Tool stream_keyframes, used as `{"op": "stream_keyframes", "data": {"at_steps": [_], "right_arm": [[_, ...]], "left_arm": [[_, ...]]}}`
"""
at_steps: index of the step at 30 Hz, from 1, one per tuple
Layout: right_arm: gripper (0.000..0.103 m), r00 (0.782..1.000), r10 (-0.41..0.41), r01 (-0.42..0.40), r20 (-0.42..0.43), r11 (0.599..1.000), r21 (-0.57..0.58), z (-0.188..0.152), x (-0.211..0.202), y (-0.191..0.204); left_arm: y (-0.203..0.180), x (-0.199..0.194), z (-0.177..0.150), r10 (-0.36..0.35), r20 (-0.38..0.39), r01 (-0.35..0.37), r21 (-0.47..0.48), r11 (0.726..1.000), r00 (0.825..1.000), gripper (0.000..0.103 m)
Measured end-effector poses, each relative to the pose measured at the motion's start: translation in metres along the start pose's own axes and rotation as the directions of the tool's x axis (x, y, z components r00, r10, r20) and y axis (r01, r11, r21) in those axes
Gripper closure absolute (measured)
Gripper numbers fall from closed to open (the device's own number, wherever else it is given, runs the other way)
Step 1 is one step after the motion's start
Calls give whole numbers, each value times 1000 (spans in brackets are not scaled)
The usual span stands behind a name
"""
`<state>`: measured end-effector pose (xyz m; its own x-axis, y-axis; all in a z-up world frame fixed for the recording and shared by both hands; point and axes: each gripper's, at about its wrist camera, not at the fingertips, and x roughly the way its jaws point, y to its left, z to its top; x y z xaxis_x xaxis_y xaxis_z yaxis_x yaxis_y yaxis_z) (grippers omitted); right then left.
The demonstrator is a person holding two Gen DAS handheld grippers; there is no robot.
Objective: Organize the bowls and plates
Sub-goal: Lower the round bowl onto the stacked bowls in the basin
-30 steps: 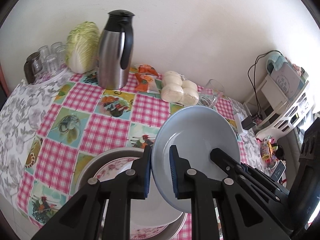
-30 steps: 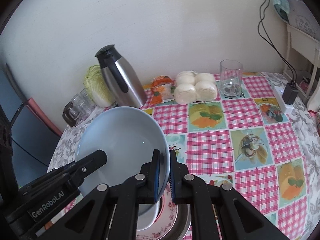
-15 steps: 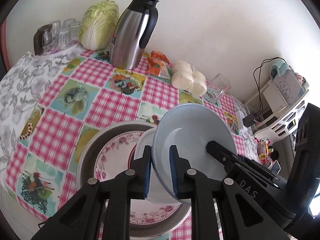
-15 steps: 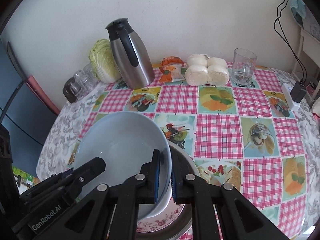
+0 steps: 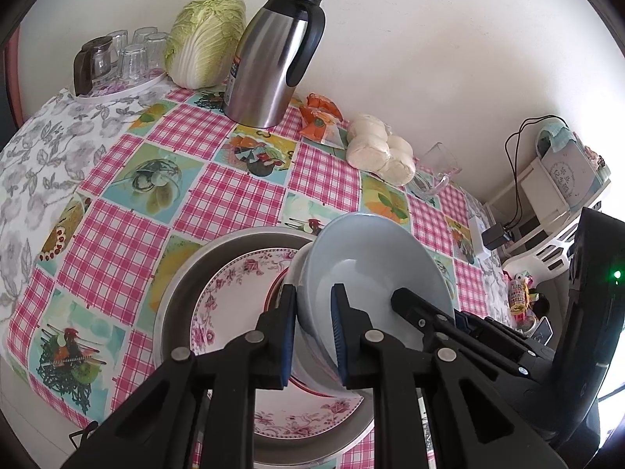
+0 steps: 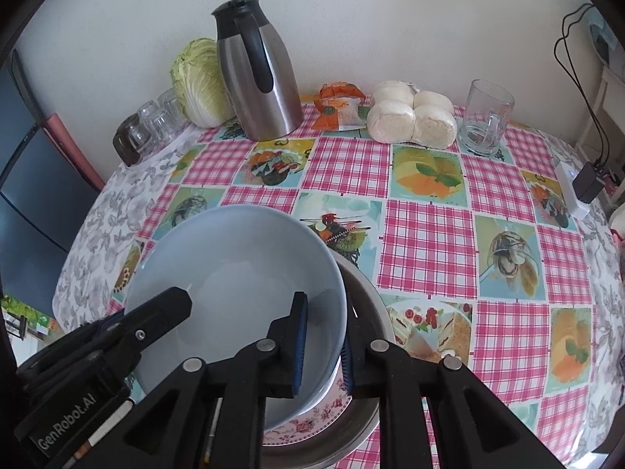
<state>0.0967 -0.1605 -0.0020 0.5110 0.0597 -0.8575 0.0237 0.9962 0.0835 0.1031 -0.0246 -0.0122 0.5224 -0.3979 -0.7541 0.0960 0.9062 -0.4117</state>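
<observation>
A pale blue bowl point(image 5: 371, 262) point(image 6: 238, 269) is held by both grippers at opposite rims, tilted, just over a stack. My left gripper point(image 5: 312, 336) is shut on its near rim. My right gripper point(image 6: 322, 346) is shut on its right rim. Under it sits a white bowl with a red rim point(image 5: 291, 273) on a pink floral plate point(image 5: 230, 297) point(image 6: 312, 422), inside a wide metal basin point(image 5: 179, 285) point(image 6: 371, 305). The white bowl is mostly hidden by the blue one.
On the checked tablecloth point(image 6: 429, 234): a steel thermos jug point(image 5: 273, 58) point(image 6: 258, 74), a cabbage point(image 5: 203, 39), a tray of glasses point(image 5: 117, 58), an orange packet point(image 6: 340, 105), bagged buns point(image 6: 414, 117), a glass mug point(image 6: 484, 117). A charger and cables point(image 6: 586, 183) lie at right.
Both grippers have lowered the blue bowl toward the stack in the basin; it now sits close over the white bowl, and more of the plate and basin shows.
</observation>
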Motion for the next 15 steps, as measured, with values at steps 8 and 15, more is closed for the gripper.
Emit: {"op": "stream_keyframes", "data": {"at_steps": [8, 15], "right_arm": [[75, 998, -64, 63, -14, 996, -65, -1, 3, 7], [71, 998, -68, 68, 2, 993, -93, -1, -1, 11]], "left_arm": [[2, -1, 1, 8, 19, -8, -2, 1000, 1000, 86], [4, -2, 0, 14, 28, -14, -1, 1000, 1000, 86]]}}
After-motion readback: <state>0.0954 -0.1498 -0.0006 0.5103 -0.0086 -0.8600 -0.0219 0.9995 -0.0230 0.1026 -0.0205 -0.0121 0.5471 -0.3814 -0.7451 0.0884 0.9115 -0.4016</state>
